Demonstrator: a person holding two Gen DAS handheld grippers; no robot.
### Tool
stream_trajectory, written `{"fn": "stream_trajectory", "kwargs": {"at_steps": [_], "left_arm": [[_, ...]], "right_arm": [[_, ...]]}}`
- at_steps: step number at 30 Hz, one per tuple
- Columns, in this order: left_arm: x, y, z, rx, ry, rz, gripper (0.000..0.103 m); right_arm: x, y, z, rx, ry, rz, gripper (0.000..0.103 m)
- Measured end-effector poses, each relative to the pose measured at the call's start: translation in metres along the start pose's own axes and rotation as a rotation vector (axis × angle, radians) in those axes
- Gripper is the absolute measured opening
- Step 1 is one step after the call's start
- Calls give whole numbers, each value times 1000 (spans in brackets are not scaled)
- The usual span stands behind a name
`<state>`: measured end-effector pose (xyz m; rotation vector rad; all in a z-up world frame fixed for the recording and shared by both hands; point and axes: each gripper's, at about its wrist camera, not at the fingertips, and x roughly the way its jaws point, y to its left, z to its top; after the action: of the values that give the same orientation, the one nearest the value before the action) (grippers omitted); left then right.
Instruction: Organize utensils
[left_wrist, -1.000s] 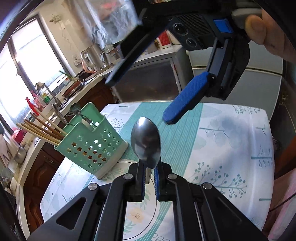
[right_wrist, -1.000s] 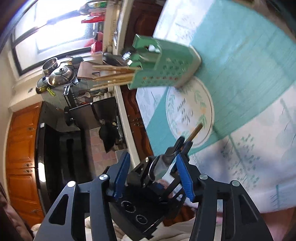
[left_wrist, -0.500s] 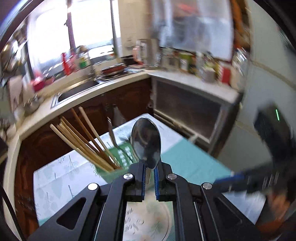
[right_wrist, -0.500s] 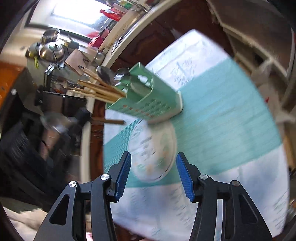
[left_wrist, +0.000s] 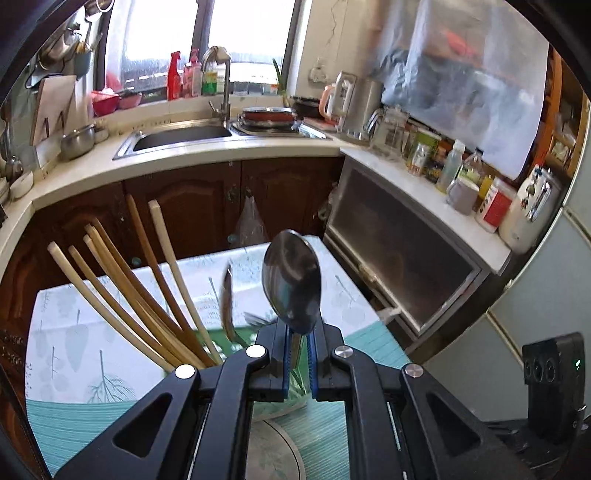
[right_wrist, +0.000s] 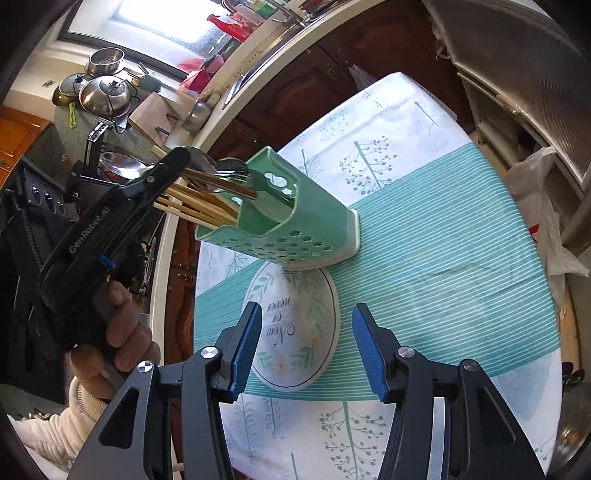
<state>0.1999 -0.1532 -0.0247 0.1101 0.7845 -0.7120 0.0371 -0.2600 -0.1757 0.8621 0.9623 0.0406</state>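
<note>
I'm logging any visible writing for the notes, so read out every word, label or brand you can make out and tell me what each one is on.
"GenRobot.AI" – white lettering along the black body of the left gripper, seen from the right wrist view.
"Now or never" – script on the round plate, upside down in that view.
Labels on the bottles and jars along the counter, and on the red-and-white container: too small and blurred to read.

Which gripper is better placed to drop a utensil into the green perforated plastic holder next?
Left. The left gripper grips the steel spoon above the green perforated plastic holder; the right gripper is open and empty.
</note>
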Motion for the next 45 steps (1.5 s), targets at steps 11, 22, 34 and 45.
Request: {"fn": "stream_trajectory", "kwargs": {"at_steps": [11,22,34,45], "left_arm": [[25,-5,-21,-1,74,20,27],[-10,6,-27,-44,81,38,39],[-78,29,-72,-208,136,184,74],[-136,24,-96,-268,191,337,92]], "right_arm": [[14,-1,1,-19,8,-32,52],[19,22,7,-115,6,-63,52],[21,66,-11,-318,-7,-207,52],[-8,120,-55,-414,-51,-287,53]]}}
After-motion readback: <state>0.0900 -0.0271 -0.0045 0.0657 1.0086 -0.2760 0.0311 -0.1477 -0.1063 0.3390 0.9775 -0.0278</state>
